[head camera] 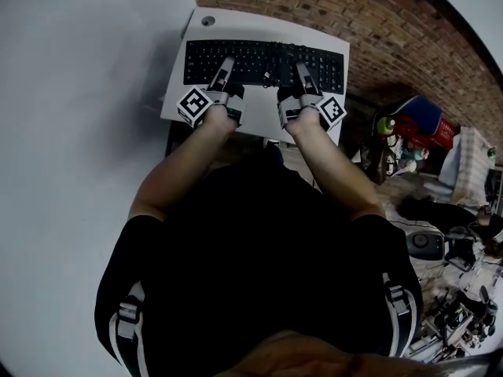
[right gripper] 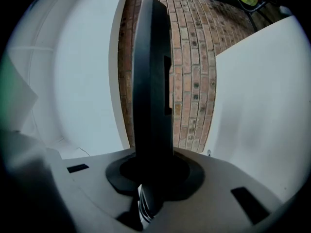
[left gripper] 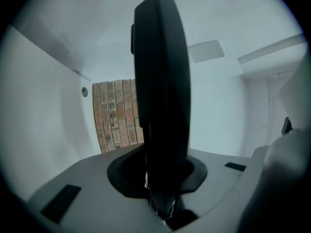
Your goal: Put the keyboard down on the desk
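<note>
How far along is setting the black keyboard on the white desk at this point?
Done: the black keyboard is over the white desk. In hand: left gripper and right gripper both clamp it, roughly flat. Left: it seems not yet resting; the left gripper view shows a gap between keyboard and desk, so lowering and release remain.

Dim flat light; fisheye warp, dark corners; keyboard underexposed.

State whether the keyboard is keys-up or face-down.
Keys-up: the keyboard shows its rows of dark keys to the head view.
</note>
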Tool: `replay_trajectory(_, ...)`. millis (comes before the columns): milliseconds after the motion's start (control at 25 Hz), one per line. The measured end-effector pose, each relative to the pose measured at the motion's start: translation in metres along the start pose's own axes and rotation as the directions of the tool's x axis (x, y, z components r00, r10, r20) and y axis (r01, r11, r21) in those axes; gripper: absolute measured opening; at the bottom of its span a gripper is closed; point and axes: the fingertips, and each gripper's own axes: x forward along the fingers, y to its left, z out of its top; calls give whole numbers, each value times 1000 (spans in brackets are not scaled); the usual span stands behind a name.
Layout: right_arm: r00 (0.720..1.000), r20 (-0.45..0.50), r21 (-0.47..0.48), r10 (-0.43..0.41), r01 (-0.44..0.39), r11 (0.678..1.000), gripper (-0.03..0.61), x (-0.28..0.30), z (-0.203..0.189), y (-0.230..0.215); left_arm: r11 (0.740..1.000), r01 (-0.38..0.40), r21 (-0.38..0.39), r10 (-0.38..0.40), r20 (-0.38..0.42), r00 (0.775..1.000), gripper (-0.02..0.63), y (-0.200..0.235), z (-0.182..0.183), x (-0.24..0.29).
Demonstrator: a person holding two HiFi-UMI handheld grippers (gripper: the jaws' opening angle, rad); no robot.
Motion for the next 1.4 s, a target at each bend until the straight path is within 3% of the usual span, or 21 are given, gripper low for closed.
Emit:
replay_trajectory(320, 999, -36, 25, -13, 14, 1000, 91, 21, 12, -18, 1000, -21, 10, 21, 30, 999, 86, 18, 1, 16)
replay_trajectory(760, 990, -85, 38, -109, 113, 993, 91, 94, 61, -61, 994, -108, -22, 109, 62, 992, 86, 68, 10, 89)
replay_trajectory(1120, 981, -123, 22, -148, 152, 988, 91, 126, 78, -92, 991, -126, -43, 129, 75, 989, 87, 98, 14, 118)
replay_trajectory(1400, 970, -140, 13, -200, 203, 979, 91, 139, 94, -126, 980, -191, -58, 195, 71, 978, 89, 135, 10, 131)
